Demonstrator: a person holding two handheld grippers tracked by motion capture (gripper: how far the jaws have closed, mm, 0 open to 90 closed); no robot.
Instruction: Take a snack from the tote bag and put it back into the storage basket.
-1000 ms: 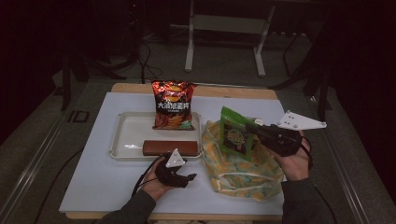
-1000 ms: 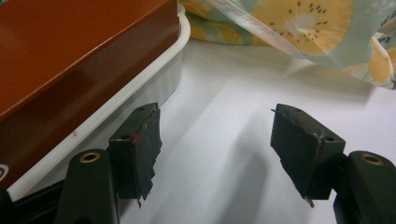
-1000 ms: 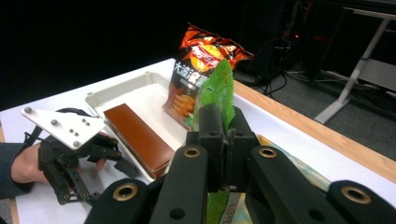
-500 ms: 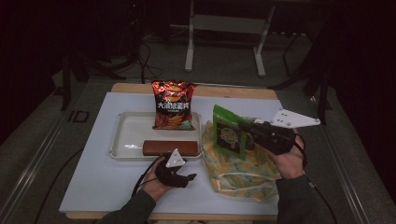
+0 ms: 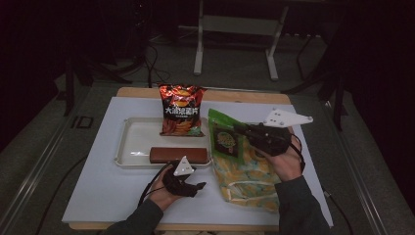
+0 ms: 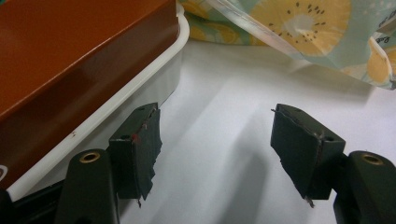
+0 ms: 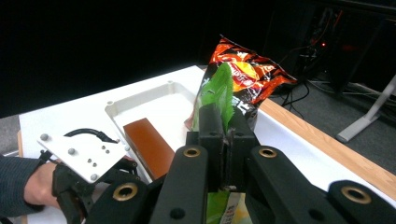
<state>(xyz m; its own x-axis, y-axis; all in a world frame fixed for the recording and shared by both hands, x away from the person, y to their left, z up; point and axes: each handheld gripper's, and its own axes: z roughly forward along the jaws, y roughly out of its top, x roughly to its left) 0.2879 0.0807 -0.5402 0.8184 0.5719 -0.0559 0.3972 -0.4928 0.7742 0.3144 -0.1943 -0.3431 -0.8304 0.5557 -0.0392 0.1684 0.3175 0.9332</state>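
While the left gripper [image 5: 192,185] is resting low on the white table [image 5: 98,196] at the near edge, its jaws are standing wide apart with nothing between them (the left gripper view is showing bare tabletop in the gap). Just beyond it, the white tray [image 5: 128,142] is lying with a brown box [image 5: 178,154] along its near rim; in the left gripper view that box [image 6: 70,60] is sitting inside the tray wall [image 6: 154,70], just beside the left jaw but not touching it. To the right of the left gripper, a large fruit-print bag [image 5: 244,181] is lying flat on the table, its corner [image 6: 299,28] showing ahead of the open jaws.

Above that bag, the right gripper [image 5: 238,130] is pinching a green bag [image 5: 225,139] by its edge, jaws closed tight on the foil, and is holding it upright and clear of the table, just right of the tray. In the right gripper view the green bag [image 7: 217,95] is rising from between the closed jaws, with the left hand [image 7: 39,184] off to the side.

Farther back, a red chip bag [image 5: 180,110] is standing upright at the tray's far right corner, close to the green bag (whether the two are touching I cannot tell).
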